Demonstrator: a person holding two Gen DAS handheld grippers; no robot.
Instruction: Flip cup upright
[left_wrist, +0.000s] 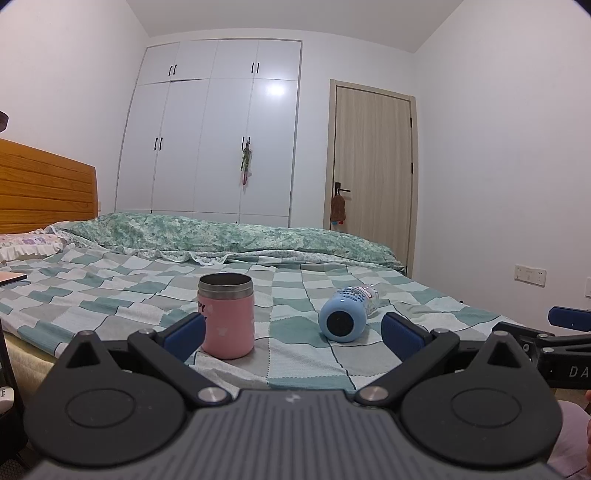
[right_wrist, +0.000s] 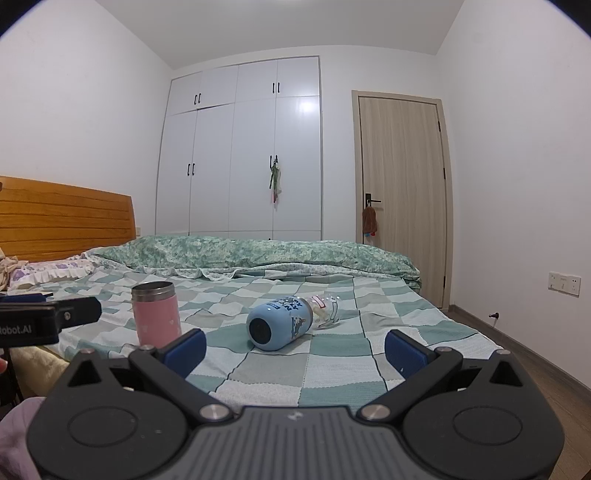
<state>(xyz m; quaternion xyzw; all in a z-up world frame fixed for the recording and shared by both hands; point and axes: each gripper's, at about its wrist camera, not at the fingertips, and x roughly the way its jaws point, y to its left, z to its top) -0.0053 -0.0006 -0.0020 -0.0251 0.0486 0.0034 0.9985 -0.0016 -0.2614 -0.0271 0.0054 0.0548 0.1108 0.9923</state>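
Note:
A pink cup (left_wrist: 228, 318) with a steel rim stands upright on the checked bedspread; it also shows in the right wrist view (right_wrist: 156, 313). A light blue bottle (left_wrist: 346, 314) with a clear cap lies on its side, base toward me, also in the right wrist view (right_wrist: 284, 322). My left gripper (left_wrist: 293, 334) is open and empty, its left pad beside the pink cup. My right gripper (right_wrist: 295, 349) is open and empty, short of the blue bottle. Each gripper shows at the edge of the other's view.
The bed (right_wrist: 332, 369) has a rumpled green duvet (right_wrist: 258, 254) at the back and a pillow (right_wrist: 55, 271) by the wooden headboard (right_wrist: 66, 218). White wardrobes (right_wrist: 240, 155) and a closed door (right_wrist: 402, 192) stand behind. Floor (right_wrist: 535, 369) lies to the right.

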